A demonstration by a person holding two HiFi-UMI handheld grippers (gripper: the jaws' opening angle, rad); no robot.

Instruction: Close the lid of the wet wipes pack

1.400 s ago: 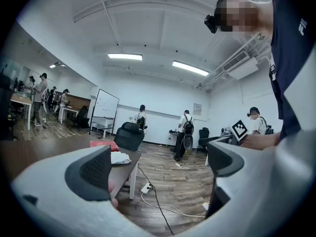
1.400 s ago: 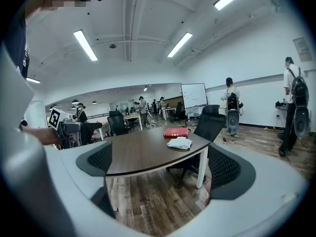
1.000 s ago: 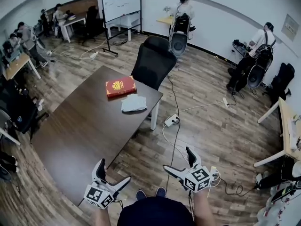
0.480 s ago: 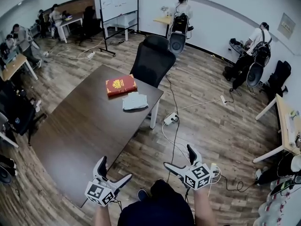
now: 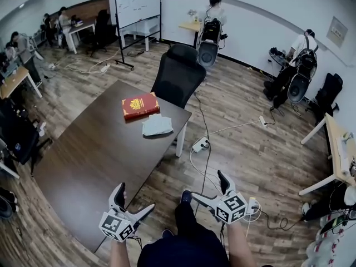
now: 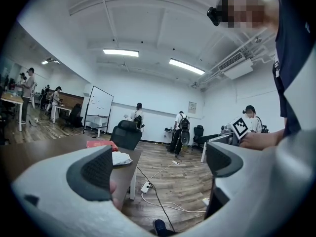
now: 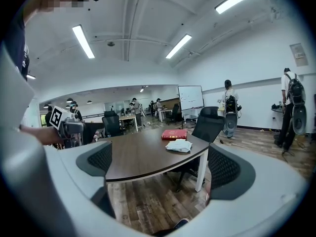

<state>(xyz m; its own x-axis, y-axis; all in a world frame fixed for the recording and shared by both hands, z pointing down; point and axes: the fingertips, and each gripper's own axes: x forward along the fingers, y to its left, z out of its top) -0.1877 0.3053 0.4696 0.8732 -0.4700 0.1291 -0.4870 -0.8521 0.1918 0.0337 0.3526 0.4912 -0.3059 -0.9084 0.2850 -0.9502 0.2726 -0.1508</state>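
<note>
We stand at the near edge of the long dark-brown wooden table point(image 5: 94, 160), with open plank floor point(image 5: 245, 149) to its right. The soft white wet wipes pack point(image 5: 157, 125) lies near the far edge, just beside a red hardcover book point(image 5: 140, 105) whose gold print is unreadable. Our left gripper point(image 5: 133, 199) and right gripper point(image 5: 204, 185) hold their jaws apart with nothing between them, well apart from the pack.

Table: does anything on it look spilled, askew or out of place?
Nothing stands out. The red book and the wipes pack lie flat near the table's far end, nothing spilled. Whether the pack is shut is too small to tell.
</note>
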